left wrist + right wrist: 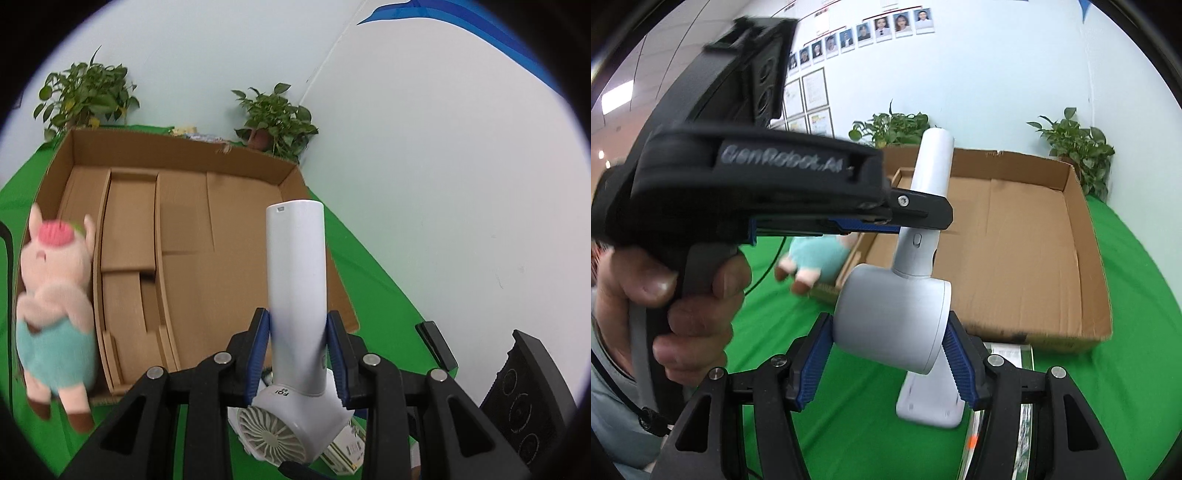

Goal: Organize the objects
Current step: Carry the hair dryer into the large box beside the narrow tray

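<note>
Both claws pinch one white fan [295,280]: left gripper [297,354] on handle, right gripper [888,363] on head, over the cardboard box [184,236].

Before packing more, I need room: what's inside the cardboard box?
Only flat cardboard inserts show inside the cardboard box; the handheld fan hides part of its floor.
</note>
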### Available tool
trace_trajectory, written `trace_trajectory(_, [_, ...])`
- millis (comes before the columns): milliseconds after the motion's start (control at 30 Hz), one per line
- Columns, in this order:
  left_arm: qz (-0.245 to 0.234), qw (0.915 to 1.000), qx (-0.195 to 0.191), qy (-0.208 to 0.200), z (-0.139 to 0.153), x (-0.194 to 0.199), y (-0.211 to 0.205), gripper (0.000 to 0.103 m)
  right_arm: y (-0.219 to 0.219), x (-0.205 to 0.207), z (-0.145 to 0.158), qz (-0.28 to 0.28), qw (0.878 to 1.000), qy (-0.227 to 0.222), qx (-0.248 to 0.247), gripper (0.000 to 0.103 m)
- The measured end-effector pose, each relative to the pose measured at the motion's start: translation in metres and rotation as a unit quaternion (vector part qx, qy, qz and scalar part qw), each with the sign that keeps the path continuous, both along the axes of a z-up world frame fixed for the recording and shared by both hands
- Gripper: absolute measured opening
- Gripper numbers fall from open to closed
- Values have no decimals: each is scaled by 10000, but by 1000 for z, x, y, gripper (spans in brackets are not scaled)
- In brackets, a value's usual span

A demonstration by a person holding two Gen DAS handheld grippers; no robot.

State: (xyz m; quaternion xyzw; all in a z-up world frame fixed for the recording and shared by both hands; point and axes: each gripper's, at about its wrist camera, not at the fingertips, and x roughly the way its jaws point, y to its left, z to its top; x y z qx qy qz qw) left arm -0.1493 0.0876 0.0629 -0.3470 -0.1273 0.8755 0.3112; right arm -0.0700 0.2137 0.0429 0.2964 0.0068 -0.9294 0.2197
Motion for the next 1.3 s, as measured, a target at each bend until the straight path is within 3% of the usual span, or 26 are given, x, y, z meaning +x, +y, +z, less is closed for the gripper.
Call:
trace_trajectory(300, [255, 9996, 74, 133, 24, -26, -13, 30, -7, -40, 31, 236, 9993, 205, 194, 56])
trace_trajectory(567, [341, 9994, -64, -46, 9, -63, -12, 30, -10, -78, 29, 204, 9997, -64, 80, 56])
trace_trajectory(733, [282, 9987, -326, -273, -10, -86, -3, 30, -6, -105, 16, 214, 9990, -394, -44, 56])
trace_trajectory(1000, [395, 9937, -684, -795, -59, -112, 10, 30, -2, -144, -31, 340, 9922, -1161, -294, 56])
trace_trajectory(1300, [401, 9883, -973, -1104, -86, -119, 20, 30, 0, -174, -64, 213, 9866, -1590, -284, 54])
